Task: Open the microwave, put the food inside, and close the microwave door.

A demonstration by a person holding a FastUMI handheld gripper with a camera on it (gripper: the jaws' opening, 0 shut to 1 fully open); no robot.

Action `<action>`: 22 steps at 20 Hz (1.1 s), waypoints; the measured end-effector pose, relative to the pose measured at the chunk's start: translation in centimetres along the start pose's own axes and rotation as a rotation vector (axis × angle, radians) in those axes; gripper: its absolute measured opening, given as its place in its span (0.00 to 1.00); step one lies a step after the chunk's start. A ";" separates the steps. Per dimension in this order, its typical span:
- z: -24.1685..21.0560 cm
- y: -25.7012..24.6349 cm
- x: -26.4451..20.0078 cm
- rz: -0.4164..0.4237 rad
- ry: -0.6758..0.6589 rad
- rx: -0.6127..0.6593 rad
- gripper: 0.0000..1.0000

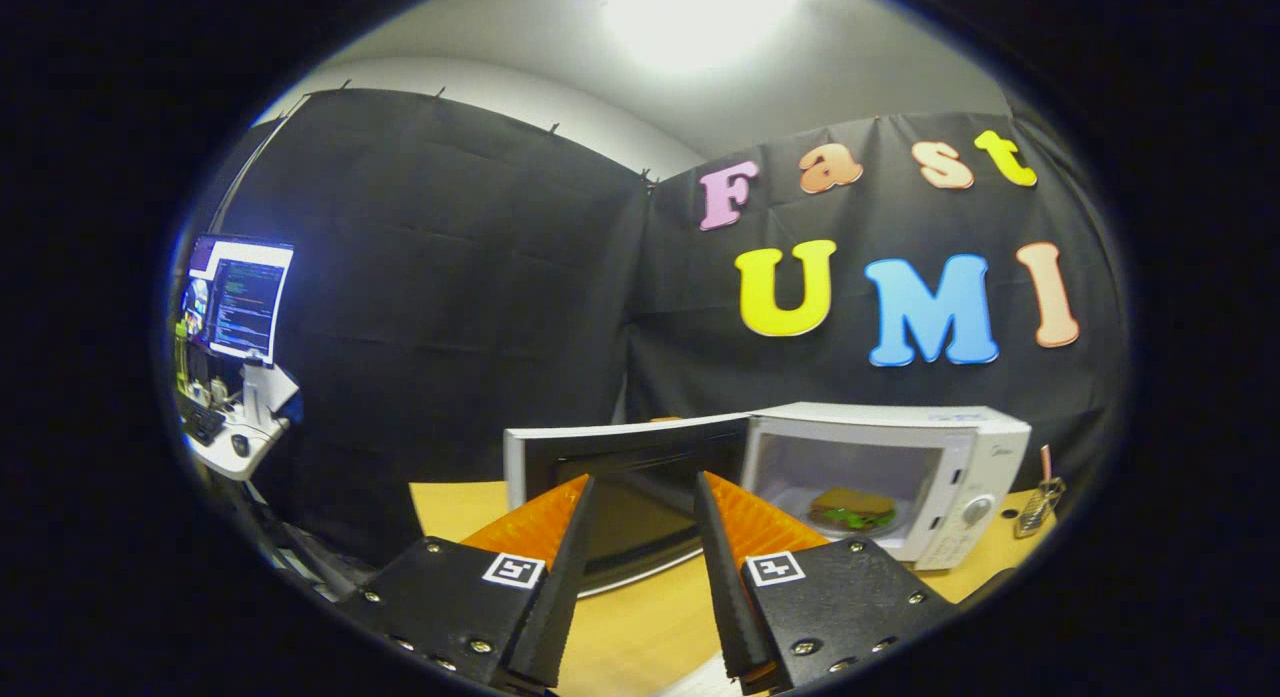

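A white microwave (975, 467) stands on the wooden table (640, 627) ahead and to the right of my fingers. Its door (625, 477) is swung wide open to the left, with the dark window facing me. Inside, a sandwich with green filling (852, 509) lies on the white turntable plate. My gripper (645, 482) is open, with nothing between its orange and black fingers (540, 522). The fingertips sit in front of the open door, a short way from it.
A small glass holder with a stick in it (1038, 507) stands on the table right of the microwave. Off to the left, beyond the table, a desk carries a lit monitor (243, 297) and small items. Black cloth walls close the booth behind.
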State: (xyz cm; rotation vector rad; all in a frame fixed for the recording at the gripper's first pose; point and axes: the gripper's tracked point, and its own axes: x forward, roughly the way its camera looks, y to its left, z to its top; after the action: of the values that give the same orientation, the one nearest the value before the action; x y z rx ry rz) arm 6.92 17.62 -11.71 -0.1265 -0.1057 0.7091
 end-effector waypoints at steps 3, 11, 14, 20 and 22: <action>-0.5 6.4 1.9 0.122 0.018 0.043 0.59; -4.1 14.2 8.6 0.220 0.136 0.130 0.59; -5.5 13.3 9.9 0.176 0.166 0.146 0.59; -5.5 11.8 9.3 0.148 0.151 0.204 0.57; -5.2 11.1 8.7 0.106 0.135 0.174 0.57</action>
State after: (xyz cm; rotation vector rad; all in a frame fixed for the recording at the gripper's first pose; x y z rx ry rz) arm 7.08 31.25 -18.05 -0.0131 0.0922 0.8105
